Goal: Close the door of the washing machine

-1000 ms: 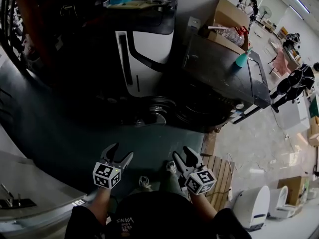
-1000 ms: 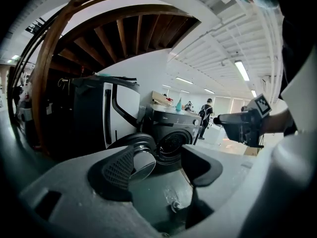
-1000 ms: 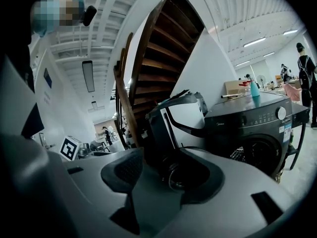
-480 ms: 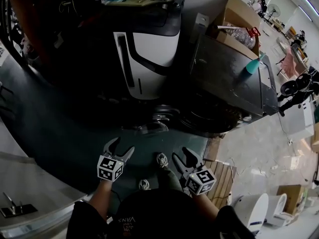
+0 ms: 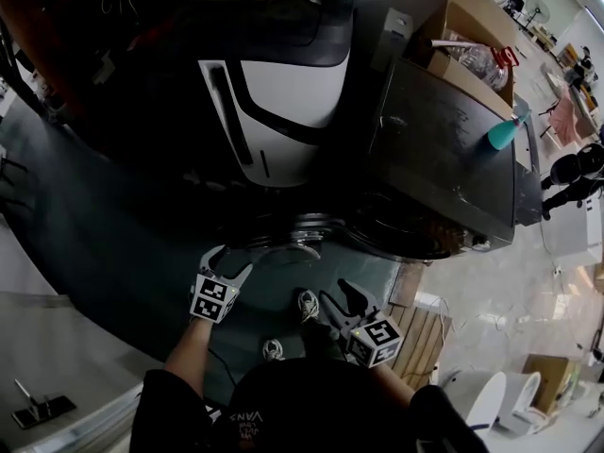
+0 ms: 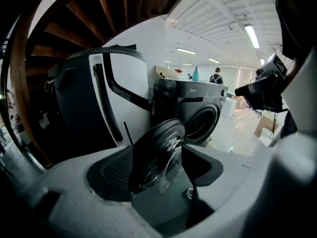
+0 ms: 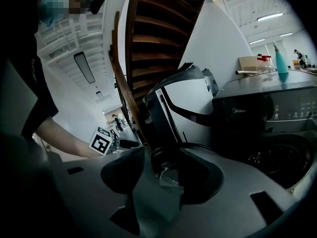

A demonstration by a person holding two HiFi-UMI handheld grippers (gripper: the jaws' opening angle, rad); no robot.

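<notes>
The dark front-loading washing machine [image 5: 444,159] stands at the right with its round glass door [image 5: 283,242] swung open toward me. My left gripper [image 5: 229,259] is open just left of the door's rim, with nothing between its fingers. In the left gripper view the door [image 6: 161,152] stands edge-on straight ahead of that gripper [image 6: 158,180], and the drum opening [image 6: 200,123] lies behind it. My right gripper [image 5: 342,296] is open and empty, lower and to the right, a short way back from the door [image 7: 168,170].
A white-and-black appliance [image 5: 274,111] stands left of the machine. A cardboard box [image 5: 472,36] and a teal bottle [image 5: 502,132] sit on the machine's top. A wooden pallet [image 5: 425,338] lies at the right, and a wooden staircase [image 7: 158,33] rises overhead.
Both grippers have moved forward and down toward the open door, the left one farther. The machine and door now fill more of the head view.
</notes>
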